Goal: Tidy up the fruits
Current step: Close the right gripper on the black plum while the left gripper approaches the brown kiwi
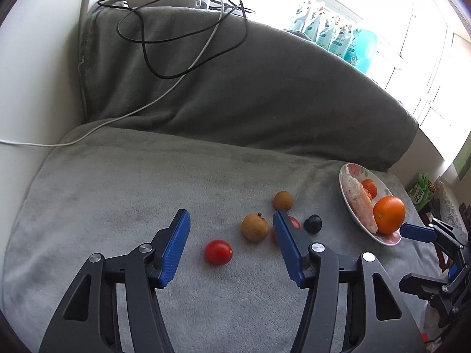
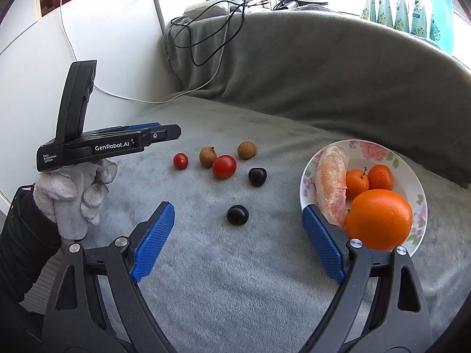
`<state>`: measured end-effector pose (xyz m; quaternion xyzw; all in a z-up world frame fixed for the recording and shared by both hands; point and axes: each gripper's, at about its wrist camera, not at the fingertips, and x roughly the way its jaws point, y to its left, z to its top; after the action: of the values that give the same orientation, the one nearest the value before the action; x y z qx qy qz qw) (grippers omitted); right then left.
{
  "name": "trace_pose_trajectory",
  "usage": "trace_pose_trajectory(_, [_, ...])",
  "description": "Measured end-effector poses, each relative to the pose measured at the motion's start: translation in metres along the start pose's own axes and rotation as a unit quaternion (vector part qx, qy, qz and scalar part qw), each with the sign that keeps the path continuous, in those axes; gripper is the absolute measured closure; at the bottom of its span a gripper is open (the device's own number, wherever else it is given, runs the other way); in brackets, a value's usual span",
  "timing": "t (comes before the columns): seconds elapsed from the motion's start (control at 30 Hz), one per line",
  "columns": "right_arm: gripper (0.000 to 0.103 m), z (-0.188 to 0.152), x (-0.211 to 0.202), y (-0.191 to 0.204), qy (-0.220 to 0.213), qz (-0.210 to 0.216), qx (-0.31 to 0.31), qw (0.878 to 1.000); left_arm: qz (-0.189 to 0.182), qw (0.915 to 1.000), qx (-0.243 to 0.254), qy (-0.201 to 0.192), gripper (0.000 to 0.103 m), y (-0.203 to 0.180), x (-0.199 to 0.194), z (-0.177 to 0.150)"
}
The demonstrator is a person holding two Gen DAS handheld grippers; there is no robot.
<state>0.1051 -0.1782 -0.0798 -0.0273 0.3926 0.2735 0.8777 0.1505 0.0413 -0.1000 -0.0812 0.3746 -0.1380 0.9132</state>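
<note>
Left wrist view shows the left gripper (image 1: 232,229) spread wide with nothing between its blue pads, hovering low over the grey blanket (image 1: 117,182) that covers the sofa seat. Just ahead of it lie a small cherry tomato (image 1: 218,252), a tan longan (image 1: 255,227) and, farther back, a second longan (image 1: 283,200); its right finger partly hides a larger tomato (image 1: 294,222), with a dark plum (image 1: 312,223) just beside that. Right wrist view shows the right gripper (image 2: 238,229) also released, jaws far apart and empty, its right pad at the near rim of the floral plate (image 2: 412,176). A second dark plum (image 2: 238,214) sits on the blanket between the two pads, a little ahead of them. On the plate rest a big orange (image 2: 379,219) at the front, two small tangerines (image 2: 357,183) touching each other behind it, and a peeled pale-orange citrus segment (image 2: 332,185) along the left side. To the left in this view, a gloved hand (image 2: 70,194) holds the other gripper's black body above the blanket. Behind the fruit rises the blanket-draped sofa back (image 2: 323,73), with black and white cables (image 2: 206,38) trailing over it, and teal pouches (image 2: 412,8) line the bright window ledge.
</note>
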Motion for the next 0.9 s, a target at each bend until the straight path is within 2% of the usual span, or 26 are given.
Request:
trace_pose_trajectory(0.07, [0.023,-0.002,0.006,0.002,0.009,0.002,-0.002,1.000,-0.004,1.0000,0.005,0.005,0.052,-0.002,0.003,-0.001])
trace_pose_trajectory(0.13, [0.025,-0.003,0.011,0.004,0.016,0.004,-0.004,1.000,-0.009,0.9998,0.014,0.009,0.054,-0.005,0.006,-0.002])
trace_pose_trajectory(0.27, [0.038,-0.006,0.021,0.007,0.031,0.008,-0.008,0.999,-0.015,0.9991,0.032,0.024,0.055,-0.013,0.014,-0.001])
trace_pose_trajectory(0.47, [0.048,-0.009,0.036,0.005,0.046,0.011,-0.002,0.999,-0.013,0.9974,0.049,0.051,0.058,-0.017,0.031,-0.001])
trace_pose_trajectory(0.7, [0.050,-0.011,0.048,0.004,0.056,0.012,0.000,0.998,-0.009,0.9957,0.061,0.070,0.069,-0.020,0.045,-0.001])
trace_pose_trajectory(0.9, [0.052,-0.010,0.053,0.003,0.064,0.014,0.001,0.998,-0.013,0.9958,0.053,0.074,0.070,-0.018,0.053,0.001])
